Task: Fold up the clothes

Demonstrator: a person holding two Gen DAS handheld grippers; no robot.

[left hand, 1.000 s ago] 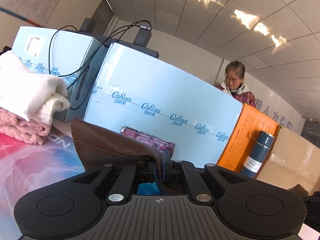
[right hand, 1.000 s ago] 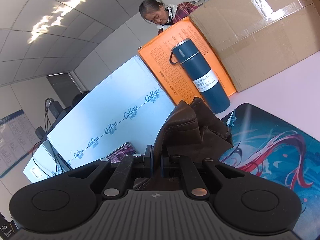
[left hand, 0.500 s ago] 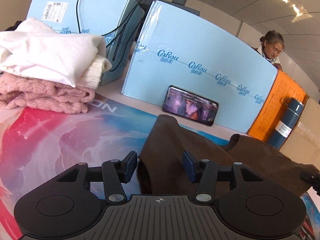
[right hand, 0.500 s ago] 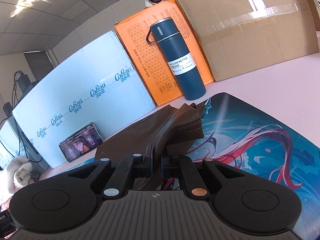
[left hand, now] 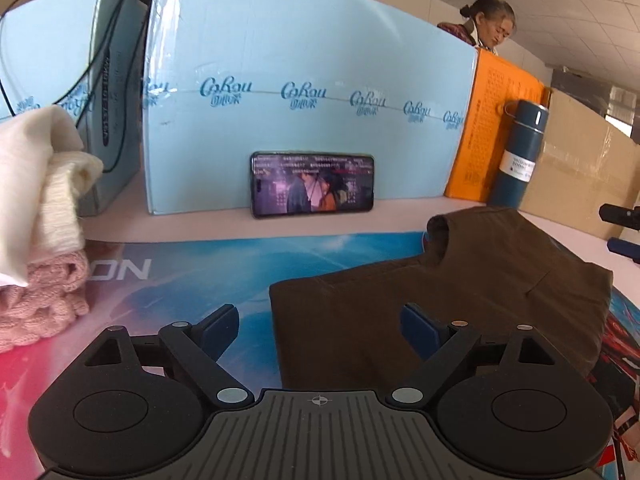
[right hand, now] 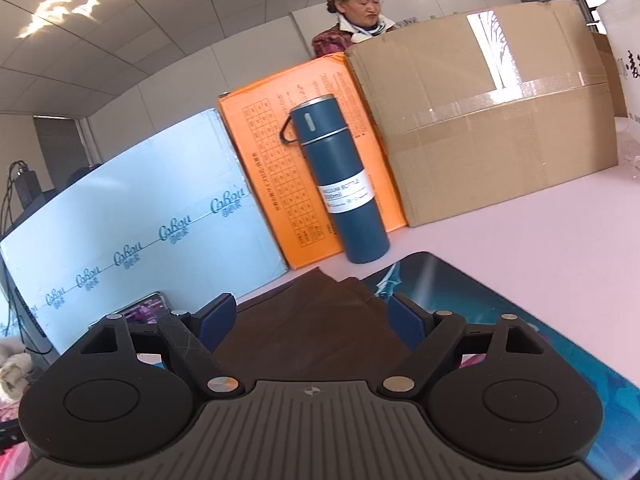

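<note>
A: Where does the brown garment (left hand: 460,292) lie?

B: Flat on the printed mat (left hand: 192,280), folded into a compact block, its collar end pointing toward the blue vacuum bottle (left hand: 520,156). From the right wrist view the same brown cloth (right hand: 308,320) spreads out between and beyond the fingers.

A: And the left gripper (left hand: 318,330)?

B: Spread wide — its blue pads stand well apart with nothing pinched between them. The left pad hangs over bare mat, the right one over the cloth; whether it touches the fabric I cannot tell.

A: The right gripper (right hand: 310,320)?

B: Also spread wide and gripping nothing, low above the garment.

A: What else is on the table?

B: A stack of folded knitwear (left hand: 44,240) at the left edge — cream on top, pink beneath. A phone (left hand: 312,184) leans against the light blue box (left hand: 304,80), its screen lit. Next come an orange box (right hand: 288,168) and a cardboard box (right hand: 492,120), the bottle standing in front of the orange one.
</note>
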